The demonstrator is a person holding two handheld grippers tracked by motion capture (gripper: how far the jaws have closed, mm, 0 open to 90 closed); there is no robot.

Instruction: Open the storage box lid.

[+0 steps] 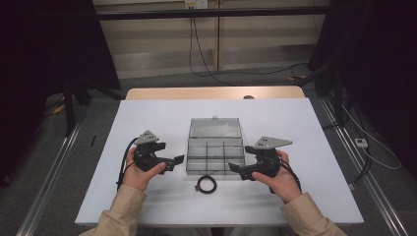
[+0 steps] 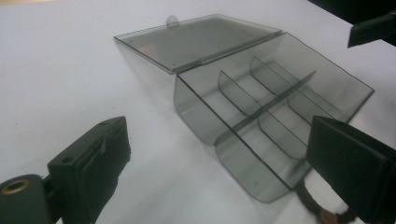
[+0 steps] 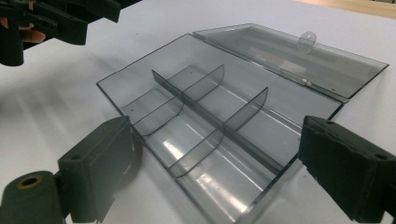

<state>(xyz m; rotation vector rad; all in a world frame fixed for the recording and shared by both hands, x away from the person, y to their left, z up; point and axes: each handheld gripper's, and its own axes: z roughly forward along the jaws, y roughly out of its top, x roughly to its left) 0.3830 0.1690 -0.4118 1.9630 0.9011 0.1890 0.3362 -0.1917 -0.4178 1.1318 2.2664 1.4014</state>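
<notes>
Evidently the work stands at its start: one clear plastic organiser box (image 1: 215, 146) lies open in the middle of the white surface (image 1: 147, 118), lid (image 1: 215, 127) folded flat away from the person, and nothing is gripped yet. One dark coiled cord (image 1: 206, 184) rests just in front of the box, near its front wall. The left hand-held gripper (image 1: 178, 160) hovers just beside the box's left end with its jaws apart and empty; the right hand-held gripper (image 1: 235, 169) hangs at the box's front right corner, jaws likewise spread and holding nothing.

Counted: one box, one lid, one cord, two hand-held grippers. Inside the tray, one long divider runs lengthwise and two cross dividers (image 3: 201, 84) cut it, making six compartments, all bare as far as the gripper views show.

The likely next move is picking up the cord, which calls for lowering one pair of jaws over the loop, closing on it without dragging it under the box, then carrying it over a compartment.
</notes>
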